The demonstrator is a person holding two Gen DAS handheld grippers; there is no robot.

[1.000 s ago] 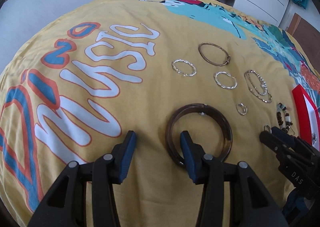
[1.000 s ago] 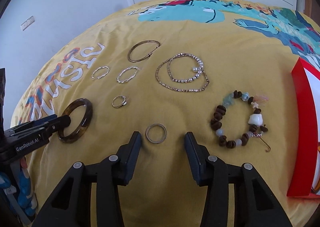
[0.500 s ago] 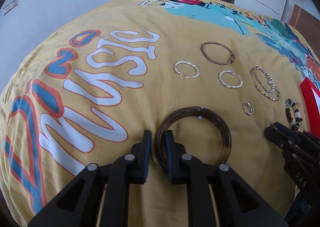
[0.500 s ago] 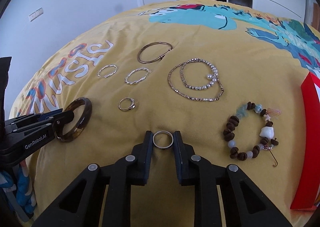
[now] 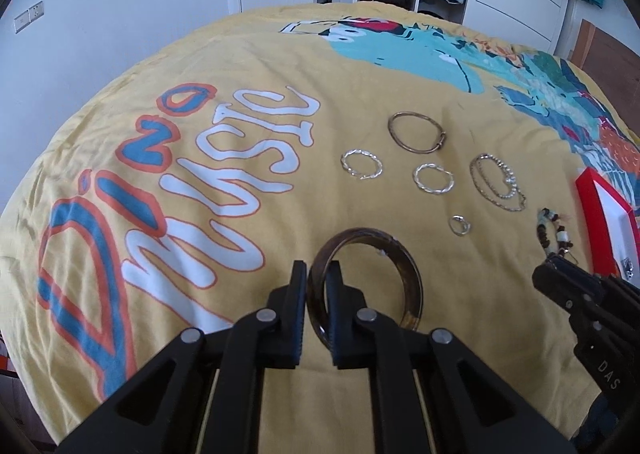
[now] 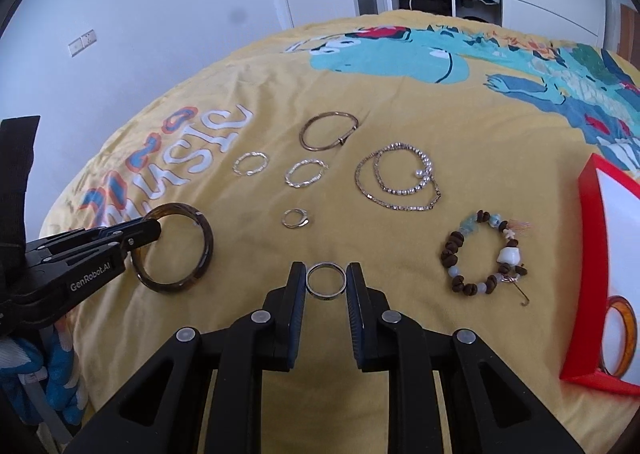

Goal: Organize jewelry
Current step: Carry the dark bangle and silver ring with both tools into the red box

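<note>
In the left wrist view my left gripper [image 5: 316, 274] is shut on the near rim of a dark brown bangle [image 5: 412, 282], which hangs tilted just above the yellow bedspread [image 5: 280, 54]. In the right wrist view my right gripper [image 6: 326, 267] is shut on a plain silver ring [image 6: 328, 297], held flat between the pads. That view also shows the left gripper [image 6: 152, 230] and the bangle [image 6: 206, 246] at the left. The right gripper [image 5: 548, 270] shows at the right edge of the left wrist view.
On the bedspread lie a thin bronze bangle [image 6: 328, 115], two twisted silver hoops [image 6: 236, 166] [image 6: 304, 185], a small ring [image 6: 304, 220], two chains [image 6: 400, 192] and a beaded bracelet [image 6: 452, 254]. A red box [image 6: 588, 254] at the right holds an orange bangle [image 6: 624, 334].
Both grippers went from open to shut, the left on the brown bangle and the right on the silver ring. Both have since risen from the bedspread with them.
</note>
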